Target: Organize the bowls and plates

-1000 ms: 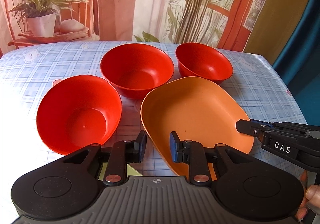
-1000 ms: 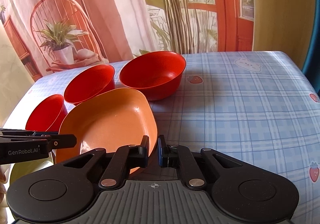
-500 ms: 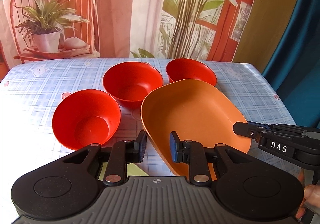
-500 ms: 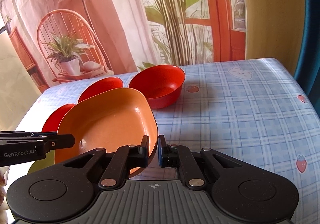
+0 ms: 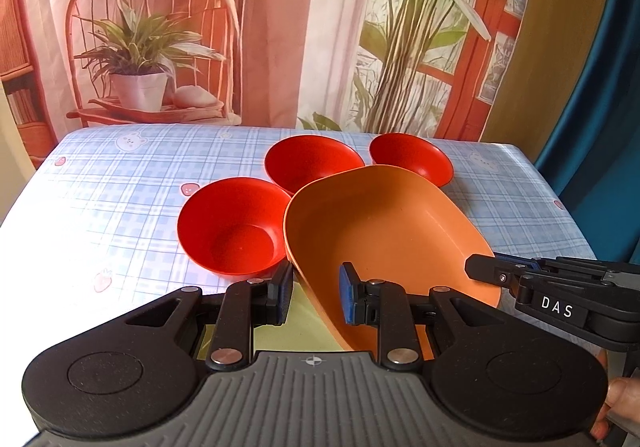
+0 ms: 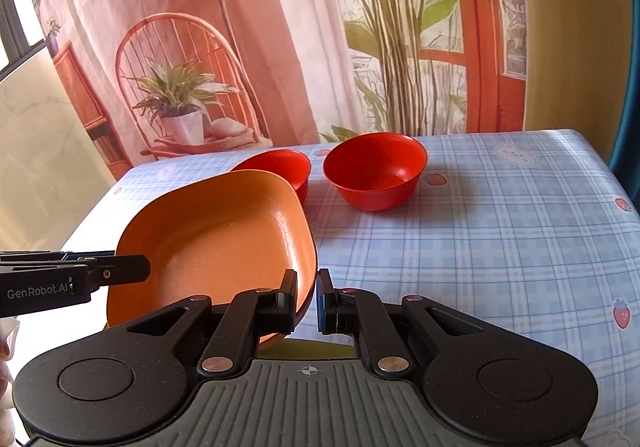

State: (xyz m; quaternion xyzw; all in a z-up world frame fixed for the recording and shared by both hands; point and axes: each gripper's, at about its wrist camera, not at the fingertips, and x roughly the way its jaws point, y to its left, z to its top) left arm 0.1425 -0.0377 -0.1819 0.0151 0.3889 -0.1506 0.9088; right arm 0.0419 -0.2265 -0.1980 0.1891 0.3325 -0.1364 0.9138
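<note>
Orange plate (image 5: pixel 384 231) held off surface (image 6: pixel 500 231) at centre-low of both views, tilted.

Left tongs (image 5: pixel 316 297) clenched on plate's near-left rim, gap narrow. Right tongs (image 6: pixel 308 299) pinched nearly closed on opposite rim (thin edge between pads).

Three red bowls seen behind plate in left view: near bowl (image 5: pixel 234 231) just left, middle bowl (image 5: pixel 314 165) and far bowl (image 5: pixel 412 159) partly hidden.

Advice: both grips to be kept even, plate levelled, bowls cleared before lowering. Yellow-green item glimpsed beneath plate, identity unclear.

The counter (image 5: pixel 120 203) wears a blue checked cloth. Three red bowls (image 5: pixel 234 225) stand on it, grouped toward its far edge, the farthest two (image 6: pixel 376 171) near that edge.
</note>
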